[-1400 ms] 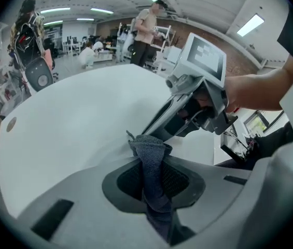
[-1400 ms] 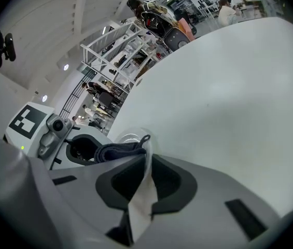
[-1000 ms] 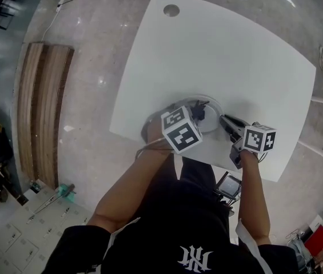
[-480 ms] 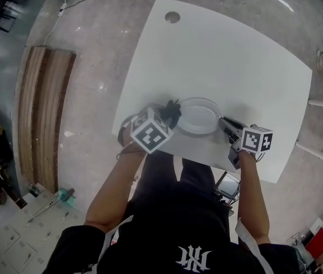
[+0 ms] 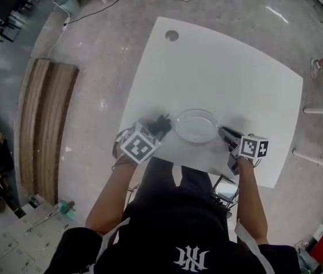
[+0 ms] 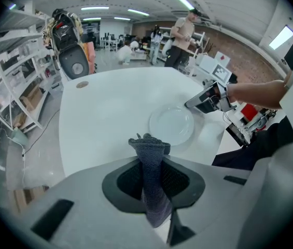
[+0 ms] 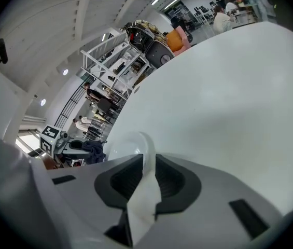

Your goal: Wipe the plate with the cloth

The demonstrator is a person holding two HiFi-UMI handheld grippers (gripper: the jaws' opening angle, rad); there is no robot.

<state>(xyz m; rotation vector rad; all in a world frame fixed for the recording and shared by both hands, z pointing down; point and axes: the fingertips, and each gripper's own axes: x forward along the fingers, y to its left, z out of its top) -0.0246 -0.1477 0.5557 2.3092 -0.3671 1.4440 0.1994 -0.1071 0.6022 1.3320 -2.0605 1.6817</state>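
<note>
Person stands at the near edge of the white tabletop [image 5: 224, 67], one pair of tongs in each hand. Left tongs [image 5: 156, 130], marker cube on top, are clamped shut on the dark grey cloth [image 6: 152, 162]. The cloth's long axis runs along the jaws, and its bunched free end sticks out past the tips toward the plate [image 5: 196, 125]. That end hangs close to the plate's left rim with a sliver of tabletop showing between them, so no contact. Right tongs [image 5: 223, 133] come in from the opposite side, tips aimed left, closed on the plate's right rim. Their own view shows the white edge pinched between the dark pads. The two pairs of tongs point at each other across the plate. The plate is round and white, eating face up, close to the near edge of the tabletop and roughly midway between the hands. Cannot tell whether it sits fully flat or is tipped slightly at the gripped side. Beyond it the tabletop is bare white out to a round hole [image 5: 171, 35] near the far left corner. Off to the left on the floor, a run of wooden planks [image 5: 47, 119].
</note>
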